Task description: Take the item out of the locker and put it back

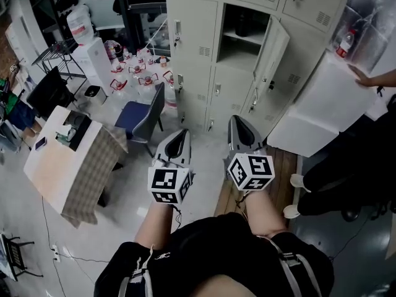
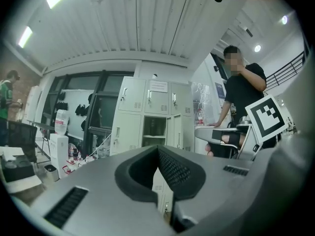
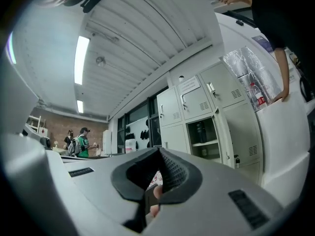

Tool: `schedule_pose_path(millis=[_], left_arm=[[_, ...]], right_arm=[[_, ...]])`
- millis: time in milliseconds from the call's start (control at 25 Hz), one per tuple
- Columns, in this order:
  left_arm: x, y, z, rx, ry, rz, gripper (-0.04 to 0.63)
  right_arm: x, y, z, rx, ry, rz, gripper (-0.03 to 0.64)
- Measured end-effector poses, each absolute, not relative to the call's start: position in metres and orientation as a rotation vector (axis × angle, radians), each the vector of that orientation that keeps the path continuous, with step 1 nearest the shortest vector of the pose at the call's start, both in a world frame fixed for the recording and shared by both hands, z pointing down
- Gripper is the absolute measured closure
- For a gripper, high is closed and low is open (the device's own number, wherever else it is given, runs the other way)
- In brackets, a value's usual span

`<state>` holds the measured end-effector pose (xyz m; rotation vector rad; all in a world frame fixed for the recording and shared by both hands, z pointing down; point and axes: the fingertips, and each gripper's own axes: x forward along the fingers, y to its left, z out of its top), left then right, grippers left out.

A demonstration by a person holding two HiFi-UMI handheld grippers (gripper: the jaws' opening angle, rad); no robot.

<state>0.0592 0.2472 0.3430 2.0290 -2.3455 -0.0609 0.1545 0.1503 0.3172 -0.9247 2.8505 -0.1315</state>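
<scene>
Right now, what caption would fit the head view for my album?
Facing pale lockers with one door open: left claw and right claw, both shut and empty.

Head cam sits up high and looks steeply down past the left gripper (image 1: 183, 133) and right gripper (image 1: 237, 124) to the floor (image 1: 117, 228). Each gripper cam rides right behind its own jaws, super close, tilted up so the ceiling (image 2: 138, 23) fills the top. All three catch the open locker (image 1: 244, 36) ahead.
</scene>
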Motion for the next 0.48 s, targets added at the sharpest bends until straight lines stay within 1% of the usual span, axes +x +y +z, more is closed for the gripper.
schedule_pose_path(millis=[480], left_arm=[[0.006, 0.237, 0.348, 2.028, -2.336, -0.08, 0.583]], right_arm=[[0.109, 0.131, 0.308, -0.971, 2.819, -0.072, 0.603]])
